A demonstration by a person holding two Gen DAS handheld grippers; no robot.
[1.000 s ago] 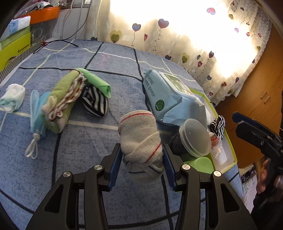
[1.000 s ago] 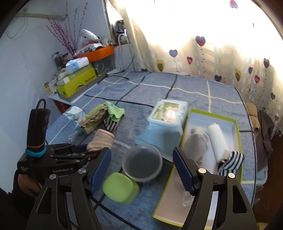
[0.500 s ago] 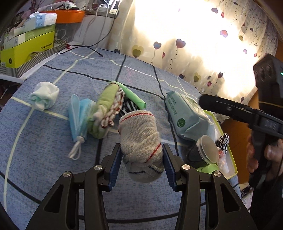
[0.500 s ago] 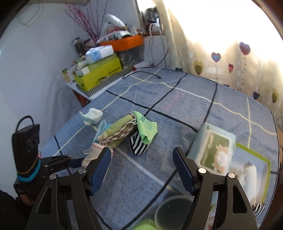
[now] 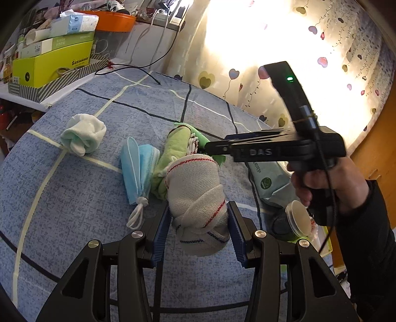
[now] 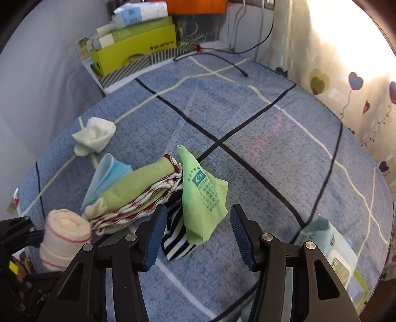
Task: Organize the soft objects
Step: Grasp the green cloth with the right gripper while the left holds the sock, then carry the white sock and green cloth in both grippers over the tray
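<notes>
My left gripper [image 5: 199, 234] is shut on a rolled cream cloth with red and blue stripes [image 5: 198, 195], held above the blue bedspread; the roll also shows at the lower left of the right wrist view [image 6: 64, 235]. My right gripper [image 6: 195, 236] is open and empty, hovering over a light green cloth [image 6: 203, 198] and a black-and-white striped sock [image 6: 177, 237]. Beside them lie a green towel with red-white fringe [image 6: 138, 190], a blue face mask [image 5: 138, 166] and a balled white sock [image 5: 83, 133]. In the left wrist view the right gripper [image 5: 272, 148] reaches across from the right.
A wet-wipes pack [image 5: 268, 183], a lidded round container [image 5: 295, 219] and a green-rimmed tray [image 6: 357, 289] sit at the right. Yellow boxes [image 6: 138, 47] and an orange bin [image 5: 113, 21] stand beyond the bed's far edge. A black cable [image 6: 222, 62] lies at the back.
My right gripper has swung left and lowered from over the tray and containers to over the green cloth and striped sock. My left gripper keeps hold of the rolled cloth, its view turned leftward.
</notes>
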